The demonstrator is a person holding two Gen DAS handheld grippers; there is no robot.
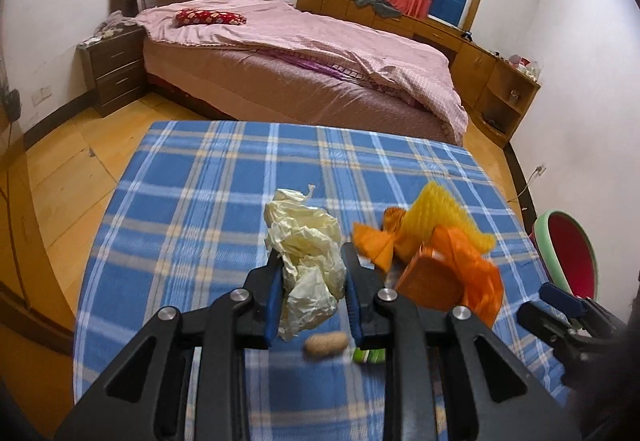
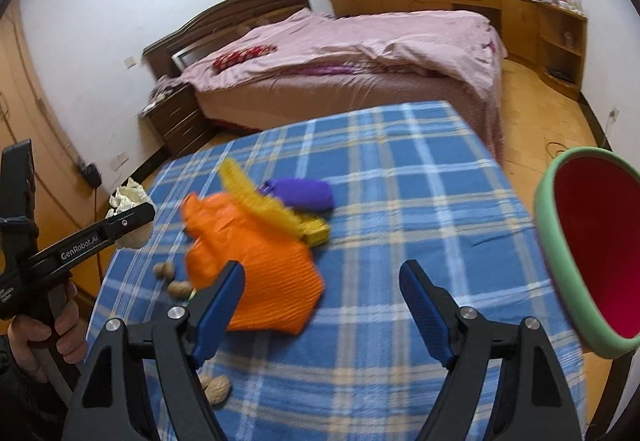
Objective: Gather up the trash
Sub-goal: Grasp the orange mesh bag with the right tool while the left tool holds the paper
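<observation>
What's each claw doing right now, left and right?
Left claw: shut on the crumpled white paper.
Right claw: open, nothing between its fingers, above the orange bag.

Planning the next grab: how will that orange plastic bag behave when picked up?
The orange plastic bag looks thin and crumpled, so it is probably floppy and light. It may drag the yellow mesh lying on it.

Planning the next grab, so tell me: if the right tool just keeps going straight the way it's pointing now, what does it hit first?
Probably the bare blue plaid cloth. The right tool stands open over it, and the orange bag lies just beside its left finger, so that finger might brush the bag; depth is hard to judge.
</observation>
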